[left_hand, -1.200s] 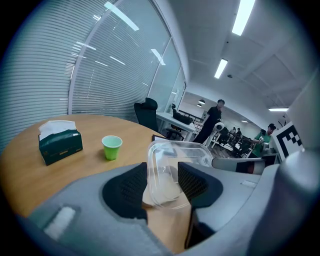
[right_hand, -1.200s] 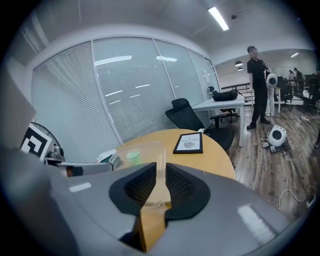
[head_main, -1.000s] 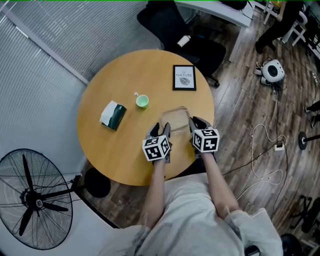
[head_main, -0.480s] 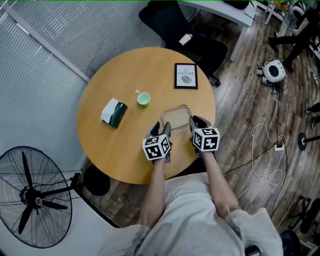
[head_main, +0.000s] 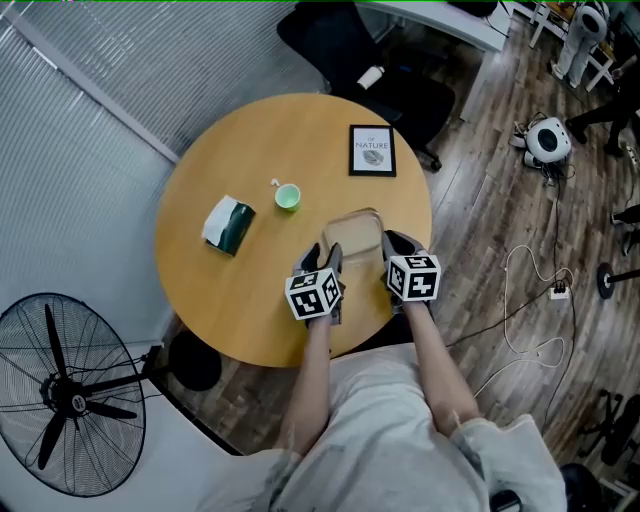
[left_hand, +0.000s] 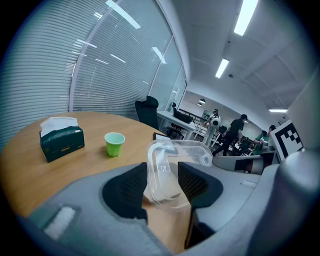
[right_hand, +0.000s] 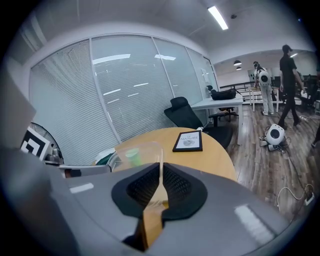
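The round wooden table (head_main: 250, 170) fills the head view's middle, with the clear plastic container (head_main: 352, 236) right of its centre. The left gripper (left_hand: 162, 182) clamps the container's near corner, jaws partly closed. The right gripper (right_hand: 161, 186) pinches one thin wall, jaws almost together. This looks like a two-sided hold, and any lift calls for level, matched motion.

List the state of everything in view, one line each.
clear container: lidless, empty, gripped on two sides
left gripper: shut on the clear container's wall
right gripper: shut on the opposite wall
green cup: upright, open
tissue box: tissue sticking out of the top
picture frame: lying flat, face up
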